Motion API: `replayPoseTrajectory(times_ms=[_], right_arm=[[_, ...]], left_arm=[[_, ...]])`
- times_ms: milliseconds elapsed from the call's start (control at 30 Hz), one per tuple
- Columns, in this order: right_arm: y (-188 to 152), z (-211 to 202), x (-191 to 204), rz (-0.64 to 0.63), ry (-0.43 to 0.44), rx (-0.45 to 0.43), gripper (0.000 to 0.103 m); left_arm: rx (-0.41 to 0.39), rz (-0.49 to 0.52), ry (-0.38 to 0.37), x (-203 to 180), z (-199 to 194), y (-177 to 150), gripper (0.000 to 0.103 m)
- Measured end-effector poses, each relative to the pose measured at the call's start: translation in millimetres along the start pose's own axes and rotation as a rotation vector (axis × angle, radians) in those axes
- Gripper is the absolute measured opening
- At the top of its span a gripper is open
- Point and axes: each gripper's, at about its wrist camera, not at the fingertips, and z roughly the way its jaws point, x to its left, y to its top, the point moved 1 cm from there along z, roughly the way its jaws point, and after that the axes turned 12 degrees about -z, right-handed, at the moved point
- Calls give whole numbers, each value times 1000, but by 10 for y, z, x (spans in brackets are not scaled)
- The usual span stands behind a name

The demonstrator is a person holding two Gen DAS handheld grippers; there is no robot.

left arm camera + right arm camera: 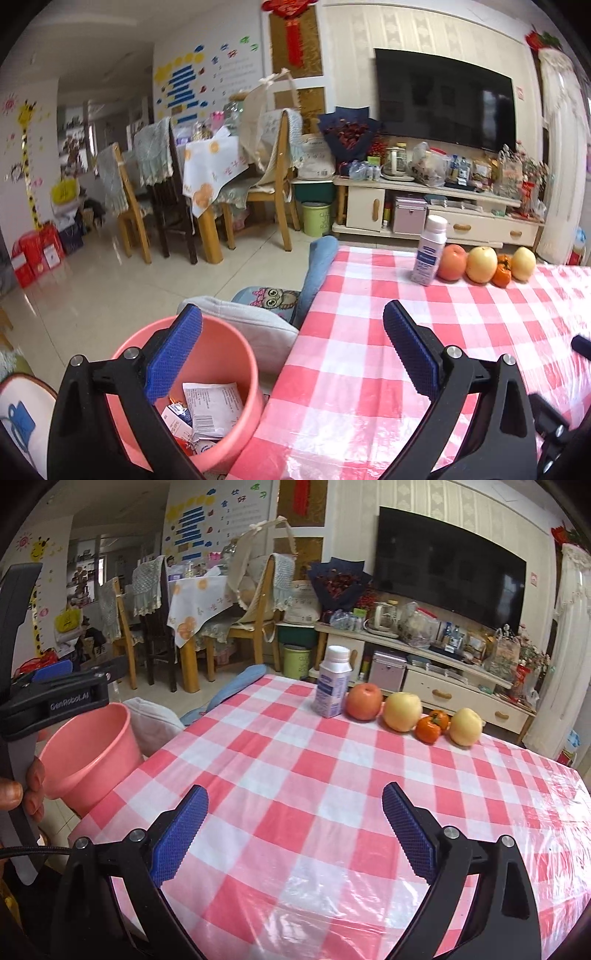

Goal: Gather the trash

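We note both tools gaping, nothing between pads: left tool straddles the pink bin's rim, wrappers inside; right tool over checked worktop.

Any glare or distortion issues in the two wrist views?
Left wrist: heavy fisheye bending, dark corners, soft sheen on the plastic-covered tablecloth. Right wrist: same bending, stronger glare patches on the tablecloth; the TV mirrors the room faintly.
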Motion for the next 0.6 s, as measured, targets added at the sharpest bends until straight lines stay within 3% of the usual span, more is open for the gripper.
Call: replayPoseTrajectory(times_ms=[167,600], right_arm=[[-71,-109,-241,31,-33,-11,94],[-280,-412,-748,54,-152,-40,94]], left_arm=[[-6,59,-25,-258,-107,-36,99],[12,71,-104,-739,-418,-188,99]])
